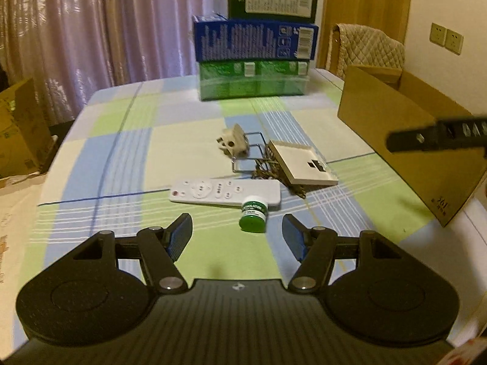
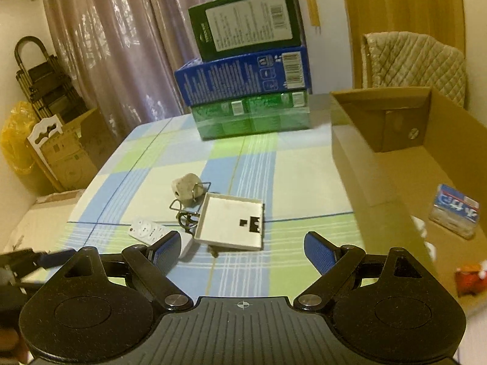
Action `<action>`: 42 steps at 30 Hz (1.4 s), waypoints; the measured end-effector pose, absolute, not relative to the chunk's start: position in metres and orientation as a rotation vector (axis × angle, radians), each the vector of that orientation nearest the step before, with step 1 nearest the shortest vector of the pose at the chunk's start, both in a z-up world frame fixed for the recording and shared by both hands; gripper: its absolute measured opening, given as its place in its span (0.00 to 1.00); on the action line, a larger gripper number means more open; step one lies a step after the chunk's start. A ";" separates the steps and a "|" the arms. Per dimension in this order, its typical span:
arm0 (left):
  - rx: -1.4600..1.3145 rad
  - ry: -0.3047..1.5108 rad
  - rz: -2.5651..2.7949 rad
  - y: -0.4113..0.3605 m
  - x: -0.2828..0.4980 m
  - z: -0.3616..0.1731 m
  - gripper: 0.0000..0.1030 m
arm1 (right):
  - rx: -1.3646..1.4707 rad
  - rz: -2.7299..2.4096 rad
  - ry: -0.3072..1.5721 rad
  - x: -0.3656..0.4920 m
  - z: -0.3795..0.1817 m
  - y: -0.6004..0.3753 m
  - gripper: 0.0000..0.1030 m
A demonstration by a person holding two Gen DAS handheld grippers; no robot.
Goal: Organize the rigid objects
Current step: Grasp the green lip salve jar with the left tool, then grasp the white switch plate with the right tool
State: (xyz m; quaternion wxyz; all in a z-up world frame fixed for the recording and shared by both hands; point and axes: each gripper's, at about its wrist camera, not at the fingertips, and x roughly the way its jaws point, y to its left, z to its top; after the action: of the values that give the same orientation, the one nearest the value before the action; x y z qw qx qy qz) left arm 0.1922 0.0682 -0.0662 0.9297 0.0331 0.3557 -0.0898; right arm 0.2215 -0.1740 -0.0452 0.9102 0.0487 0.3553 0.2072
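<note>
Our left gripper (image 1: pixel 237 237) hangs over checked tablecloth (image 1: pixel 121 158), jaws apart, nothing between. Our right gripper (image 2: pixel 242 251) likewise spread and empty. We see pink curtain (image 1: pixel 76 24) behind, stacked boxes (image 1: pixel 255 51) at far table edge, cardboard box (image 2: pixel 395 158) on right. Green jar (image 1: pixel 253 217) lies just ahead of left jaws, touching white remote (image 1: pixel 225 192). Beyond: white switch plate (image 2: pixel 232 223), beige plug adapter (image 1: pixel 232 143), wire clip (image 1: pixel 243 155), clustered.
</note>
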 end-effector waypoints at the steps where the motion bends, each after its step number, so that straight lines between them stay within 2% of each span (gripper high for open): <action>1: 0.071 0.733 -0.192 0.067 0.196 -0.070 0.58 | 0.101 0.428 0.733 0.226 -0.047 -0.171 0.83; 8: 0.096 0.741 -0.259 0.061 0.220 -0.089 0.55 | 0.110 0.412 0.787 0.254 -0.067 -0.159 0.83; 17: 0.132 0.764 -0.303 0.051 0.250 -0.106 0.42 | 0.096 0.405 0.809 0.278 -0.082 -0.155 0.83; 22: 0.160 0.800 -0.315 0.046 0.260 -0.118 0.29 | 0.098 0.401 0.832 0.288 -0.090 -0.153 0.83; 25: 0.151 0.821 -0.316 0.046 0.265 -0.125 0.24 | 0.099 0.409 0.842 0.290 -0.093 -0.151 0.83; 42: 0.079 0.825 -0.262 0.062 0.269 -0.111 0.23 | 0.104 0.452 0.876 0.299 -0.106 -0.140 0.83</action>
State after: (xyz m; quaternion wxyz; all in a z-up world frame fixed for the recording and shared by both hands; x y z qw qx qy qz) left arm 0.2689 0.0620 -0.1115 0.9070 0.0384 0.3998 -0.1269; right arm 0.2992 -0.1397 -0.1060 0.8796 0.0501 0.4204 0.2168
